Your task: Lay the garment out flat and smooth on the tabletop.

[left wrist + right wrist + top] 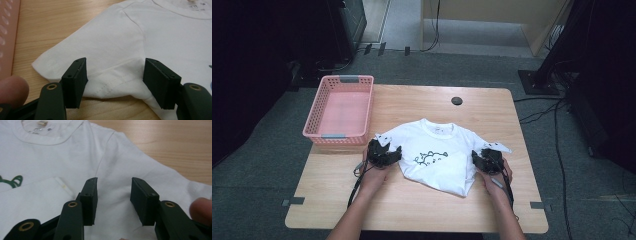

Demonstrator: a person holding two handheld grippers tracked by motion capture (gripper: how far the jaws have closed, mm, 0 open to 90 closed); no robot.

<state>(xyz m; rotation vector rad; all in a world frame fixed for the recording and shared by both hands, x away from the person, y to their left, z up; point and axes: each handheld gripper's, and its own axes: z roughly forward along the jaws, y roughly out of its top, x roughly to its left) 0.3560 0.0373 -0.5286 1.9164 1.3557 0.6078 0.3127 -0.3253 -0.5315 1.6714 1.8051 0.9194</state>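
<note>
Lying partly folded, the white T-shirt (439, 155) bears a green print.

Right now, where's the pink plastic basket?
In the high view the pink plastic lattice basket sits at the far left corner of the wooden table, just beyond the left tool and left of the white T-shirt.

the t-shirt (439, 157) is white, with a small dark green line drawing printed on its chest and white stitching along the hems. the left tongs (115, 83) are black, with brass-coloured rivets in their arms; the right tongs (113, 201) are the same black with the same brass rivets. the basket (312, 122) is pink with a lattice of small holes and grey handle grips. the bench (412, 205) is light wood with a fine grain and one round black cap (456, 100).
</note>
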